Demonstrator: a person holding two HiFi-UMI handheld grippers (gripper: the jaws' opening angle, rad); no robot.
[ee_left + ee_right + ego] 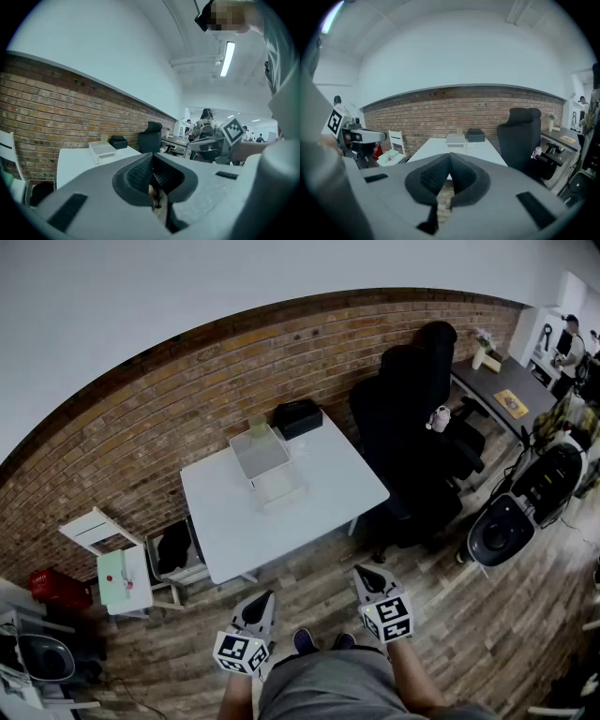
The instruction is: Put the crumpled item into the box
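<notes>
Only the approach is in hand, I'd say: the left hand-held gripper [261,601] and right hand-held gripper [366,575], low in frame, are closed and empty, well apart from the centre tabletop [328,486], where the box [260,456] has a small pale lump [258,426], perhaps the crumpled item, just behind it.

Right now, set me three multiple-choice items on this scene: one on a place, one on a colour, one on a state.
1. The black case sits:
A) on the white table, at the edge by the brick wall
B) on the floor
C) on a chair

2. The crate on the floor at far left is:
A) blue
B) red
C) yellow

3. The left gripper and right gripper are:
A) wide open
B) shut on the box
C) shut and empty

Answers:
1. A: the head view shows the case at the table's far edge.
2. B: the crate shows plainly red.
3. C: each gripper view shows its jaws together with nothing between.
</notes>
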